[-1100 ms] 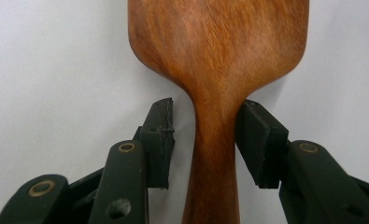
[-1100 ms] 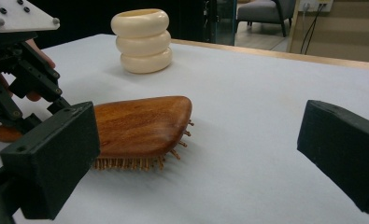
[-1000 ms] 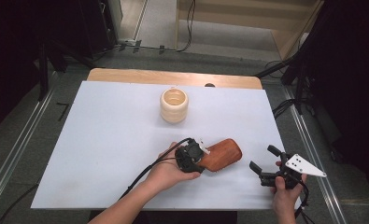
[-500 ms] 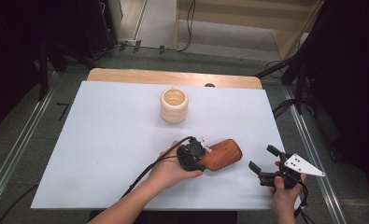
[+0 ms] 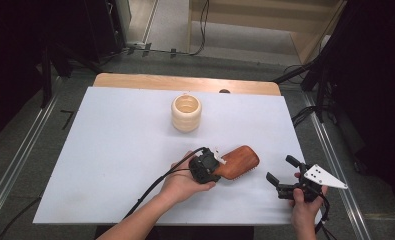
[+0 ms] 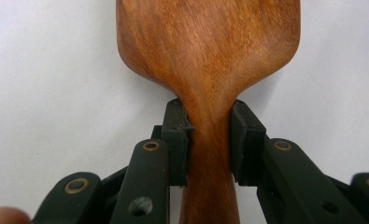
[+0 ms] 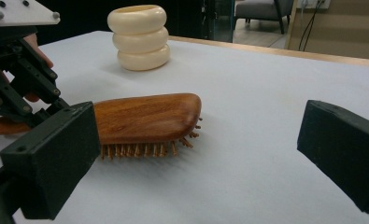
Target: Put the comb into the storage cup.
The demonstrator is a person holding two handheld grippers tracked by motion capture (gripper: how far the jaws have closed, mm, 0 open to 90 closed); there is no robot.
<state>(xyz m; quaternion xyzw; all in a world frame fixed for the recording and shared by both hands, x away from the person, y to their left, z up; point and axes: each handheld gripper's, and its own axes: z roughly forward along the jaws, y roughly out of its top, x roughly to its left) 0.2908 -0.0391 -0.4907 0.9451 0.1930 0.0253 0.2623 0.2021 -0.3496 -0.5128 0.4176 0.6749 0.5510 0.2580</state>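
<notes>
Grasp stage reached, as far as can be judged: left gripper (image 5: 216, 161) has just been closing its jaws, and they now pinch the wooden hairbrush (image 5: 239, 161) at the neck, where the handle narrows below the head. In the left gripper view both pads (image 6: 176, 140) press flat against the wood of the hairbrush (image 6: 205, 56), one on each side, with no gap showing.

Hairbrush lies on the white surface (image 5: 110, 150), bristles down, near the front edge and right of centre. From the right gripper view its head (image 7: 145, 116) rests level on the bristles; not lifted yet.

Right gripper (image 5: 285, 176) waits well apart to the right of the brush, jaws spread wide and holding nothing, pointing toward the brush head.

Cream ribbed cup (image 5: 186, 113) stands upright farther back on the surface, apart from the brush, opening upward and untouched.

Left to do, by judgement: raise the brush and carry it somewhere, possibly to the cup; destination cannot be told from the scene.
</notes>
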